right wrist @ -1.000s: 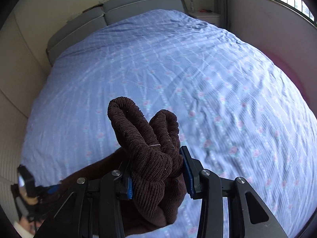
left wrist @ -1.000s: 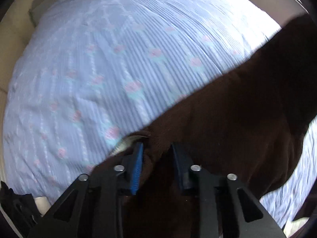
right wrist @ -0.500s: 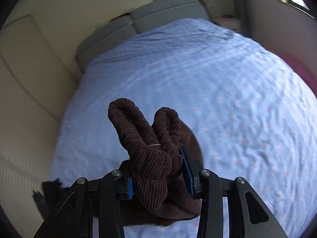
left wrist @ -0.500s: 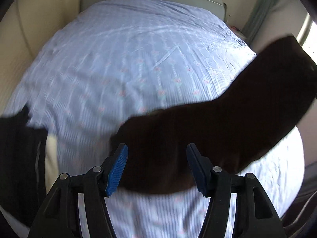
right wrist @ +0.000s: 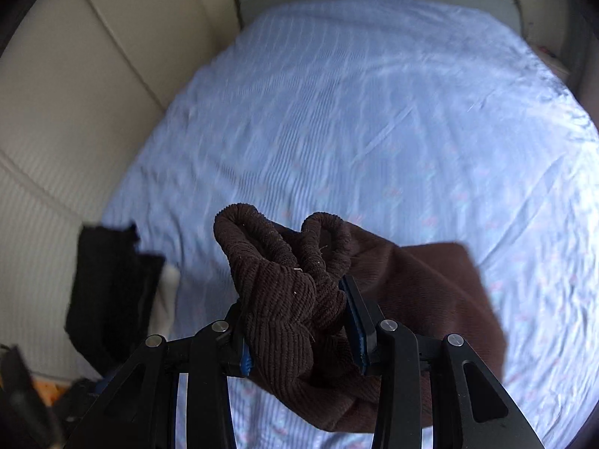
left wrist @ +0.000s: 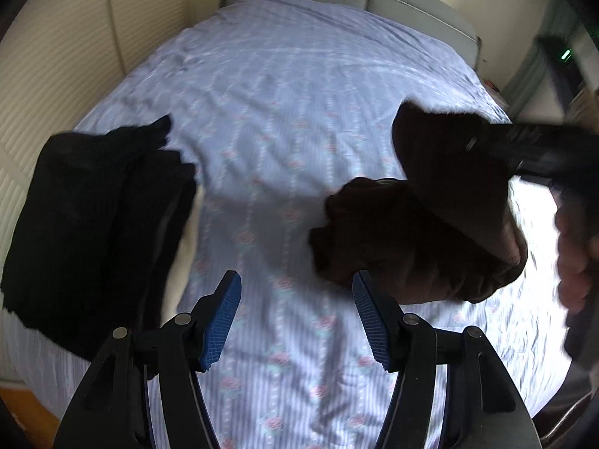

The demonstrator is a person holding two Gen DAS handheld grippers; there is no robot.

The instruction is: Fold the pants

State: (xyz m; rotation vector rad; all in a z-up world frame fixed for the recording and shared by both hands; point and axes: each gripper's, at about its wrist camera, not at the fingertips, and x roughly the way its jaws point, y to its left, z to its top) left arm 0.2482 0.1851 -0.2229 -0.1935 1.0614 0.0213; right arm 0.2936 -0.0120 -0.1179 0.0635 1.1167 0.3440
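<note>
The left gripper point(left wrist: 295, 321) now stands with its blue pads wide apart and nothing between them; a second ago they were pinched on a fold of the brown pants point(left wrist: 419, 232), so that corner has been let go. Ahead and to the right of the open fingers, the released cloth hangs bunched above the bed sheet point(left wrist: 284, 119), no longer stretched between the two tools. The right gripper point(right wrist: 295, 321) is still clamped on a thick wad of the pants point(right wrist: 288, 299), two ribbed loops sticking up past its fingertips and the rest trailing down to its right. Farther out to the left lies a pile of black clothing point(left wrist: 93, 224) at the bed's edge. Judging from this, the garment is carried by one tool alone, probably toward that pile, or the left needs a fresh hold before any further fold.
</note>
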